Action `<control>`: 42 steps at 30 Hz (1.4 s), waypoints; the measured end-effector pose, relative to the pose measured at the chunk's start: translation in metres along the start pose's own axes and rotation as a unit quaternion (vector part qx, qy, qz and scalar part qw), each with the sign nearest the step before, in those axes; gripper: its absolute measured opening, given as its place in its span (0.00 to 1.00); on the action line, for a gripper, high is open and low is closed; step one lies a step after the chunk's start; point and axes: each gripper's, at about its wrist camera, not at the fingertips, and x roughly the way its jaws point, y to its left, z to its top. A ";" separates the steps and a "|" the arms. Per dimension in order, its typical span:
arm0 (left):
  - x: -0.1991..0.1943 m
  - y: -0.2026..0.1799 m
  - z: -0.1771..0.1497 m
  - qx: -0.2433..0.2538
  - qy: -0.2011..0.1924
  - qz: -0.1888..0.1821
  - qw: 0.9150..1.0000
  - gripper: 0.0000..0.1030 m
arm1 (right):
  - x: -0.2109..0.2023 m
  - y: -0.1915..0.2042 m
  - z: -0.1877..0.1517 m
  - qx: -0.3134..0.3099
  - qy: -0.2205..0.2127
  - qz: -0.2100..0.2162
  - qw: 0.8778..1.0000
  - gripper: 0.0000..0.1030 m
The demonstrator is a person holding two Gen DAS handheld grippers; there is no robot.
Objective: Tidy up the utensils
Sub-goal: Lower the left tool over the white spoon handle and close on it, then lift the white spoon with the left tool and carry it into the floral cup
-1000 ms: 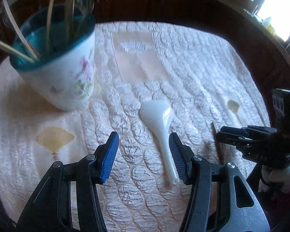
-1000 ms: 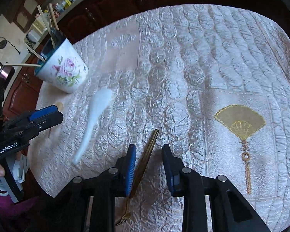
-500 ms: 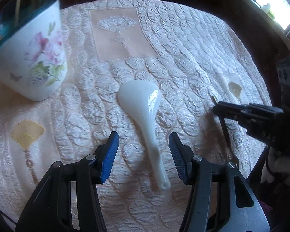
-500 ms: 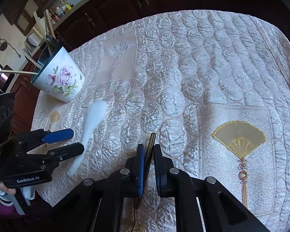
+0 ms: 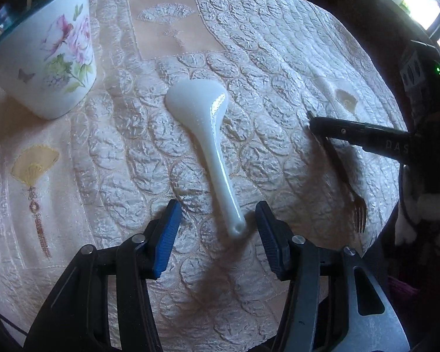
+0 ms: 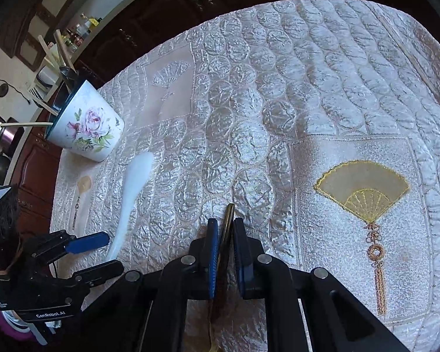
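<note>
My left hand-held gripper [image 5: 217, 228], jaws spread, straddles the glossy, brittle, slippery ceramic spoon [image 5: 204, 135] lying on the desk [image 5: 278, 58]; I'd pinch its stem. My right hand-held gripper [image 6: 225, 236] clamps the stiff, light fork [image 6: 227, 220].

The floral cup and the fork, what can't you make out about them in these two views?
- Floral cup: left wrist view's top edge cuts off its rim and contents.
- Fork: right wrist view hides its tines behind the right gripper.
- Cup's utensils: right wrist view, too small to identify.
</note>
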 end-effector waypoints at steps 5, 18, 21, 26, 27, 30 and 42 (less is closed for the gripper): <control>0.000 -0.003 -0.004 0.022 0.000 0.007 1.000 0.13 | -0.001 -0.001 -0.002 0.002 -0.001 0.002 1.000 0.09; -0.067 0.032 0.002 -0.012 -0.064 -0.008 0.998 0.12 | -0.013 0.024 0.004 -0.022 -0.022 0.036 0.999 0.06; -0.079 0.035 0.001 -0.008 -0.070 -0.014 0.997 0.12 | -0.016 0.033 0.009 -0.034 -0.023 0.040 0.998 0.06; -0.092 0.041 -0.001 -0.012 -0.079 -0.019 0.997 0.12 | 0.001 0.042 0.012 -0.059 0.008 0.020 0.998 0.06; -0.095 0.042 -0.001 -0.013 -0.082 -0.020 0.996 0.12 | 0.007 0.044 0.012 -0.066 0.016 0.010 0.998 0.06; -0.093 0.043 -0.001 -0.016 -0.082 -0.016 0.996 0.12 | 0.024 0.048 0.012 -0.087 0.045 -0.026 0.995 0.08; -0.110 0.051 0.000 -0.037 -0.103 -0.028 0.994 0.12 | 0.029 0.067 0.022 -0.105 0.020 -0.001 0.994 0.06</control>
